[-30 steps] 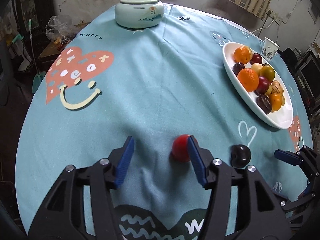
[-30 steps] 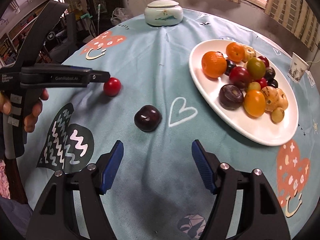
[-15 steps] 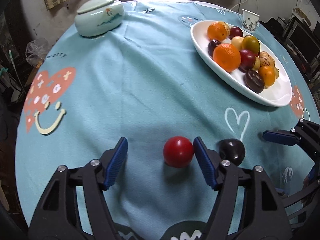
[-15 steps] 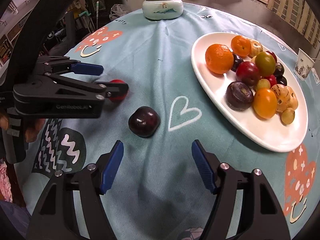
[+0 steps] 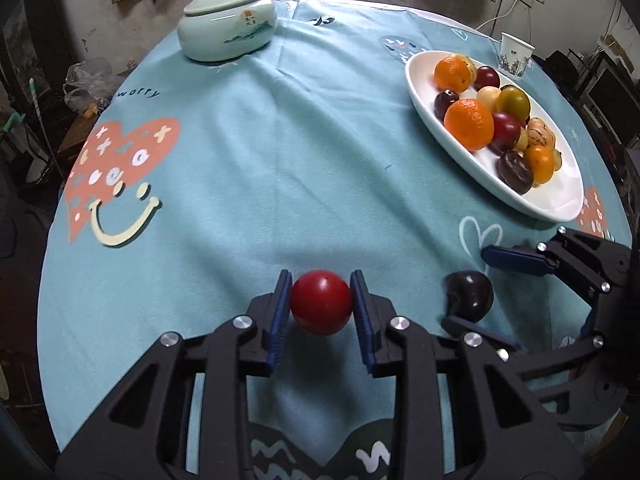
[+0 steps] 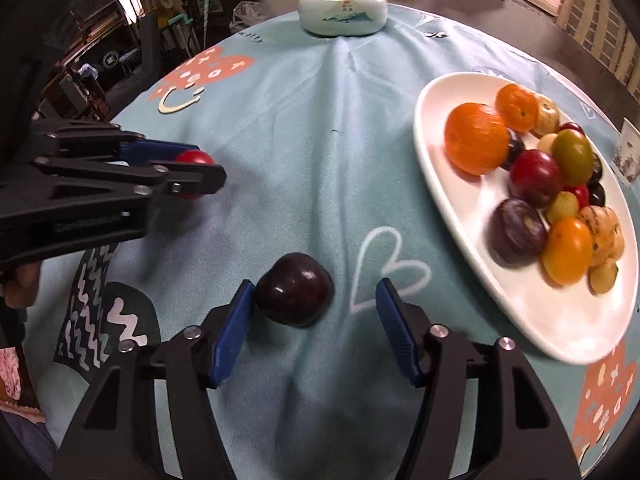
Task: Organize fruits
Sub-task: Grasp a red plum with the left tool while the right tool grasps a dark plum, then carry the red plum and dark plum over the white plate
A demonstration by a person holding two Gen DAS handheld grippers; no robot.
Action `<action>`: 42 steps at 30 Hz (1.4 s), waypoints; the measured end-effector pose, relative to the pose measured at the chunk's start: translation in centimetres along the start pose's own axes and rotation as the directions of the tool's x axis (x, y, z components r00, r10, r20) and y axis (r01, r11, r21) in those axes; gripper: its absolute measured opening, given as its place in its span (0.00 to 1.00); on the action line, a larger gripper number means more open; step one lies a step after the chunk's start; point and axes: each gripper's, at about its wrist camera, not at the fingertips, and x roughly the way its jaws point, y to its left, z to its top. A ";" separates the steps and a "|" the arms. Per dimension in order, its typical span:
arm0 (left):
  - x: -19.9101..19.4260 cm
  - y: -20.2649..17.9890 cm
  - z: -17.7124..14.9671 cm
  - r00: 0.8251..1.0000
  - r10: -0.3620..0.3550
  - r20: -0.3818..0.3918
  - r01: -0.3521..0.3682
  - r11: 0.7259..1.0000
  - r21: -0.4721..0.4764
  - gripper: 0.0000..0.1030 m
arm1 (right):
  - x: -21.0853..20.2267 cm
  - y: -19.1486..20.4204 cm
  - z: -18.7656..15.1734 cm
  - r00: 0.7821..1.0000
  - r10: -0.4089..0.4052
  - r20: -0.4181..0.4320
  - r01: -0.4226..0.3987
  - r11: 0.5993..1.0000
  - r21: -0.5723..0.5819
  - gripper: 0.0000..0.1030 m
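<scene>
Your left tongs (image 5: 321, 307): clamped on red fruit (image 5: 321, 301), ready for plate (image 5: 556, 200). Your right tongs (image 6: 316, 328): jaws just closing round plum (image 6: 294, 289), one pad short.

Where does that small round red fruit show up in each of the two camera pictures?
Left wrist view: small round red fruit low centre, clamped between blue pads.
Right wrist view: same fruit at left, mostly hidden by the black claw.
Shared landmark: pale green lidded ceramic jar at top.
</scene>
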 end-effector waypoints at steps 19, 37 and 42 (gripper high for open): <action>-7.1 -6.2 -1.5 0.996 -0.051 0.078 0.044 0.994 0.098 0.29 | -10.6 -2.2 -6.9 0.991 -0.002 0.131 -0.021 0.984 0.175 0.33; -12.2 -16.0 -6.0 0.990 -0.129 0.065 0.107 0.957 0.269 0.29 | -19.1 -1.7 -16.2 0.975 -0.090 0.202 0.023 0.949 0.314 0.33; -13.6 -17.4 -3.5 0.985 -0.128 0.115 0.091 0.956 0.280 0.29 | -21.0 -2.8 -15.4 0.959 -0.137 0.247 0.054 0.947 0.316 0.33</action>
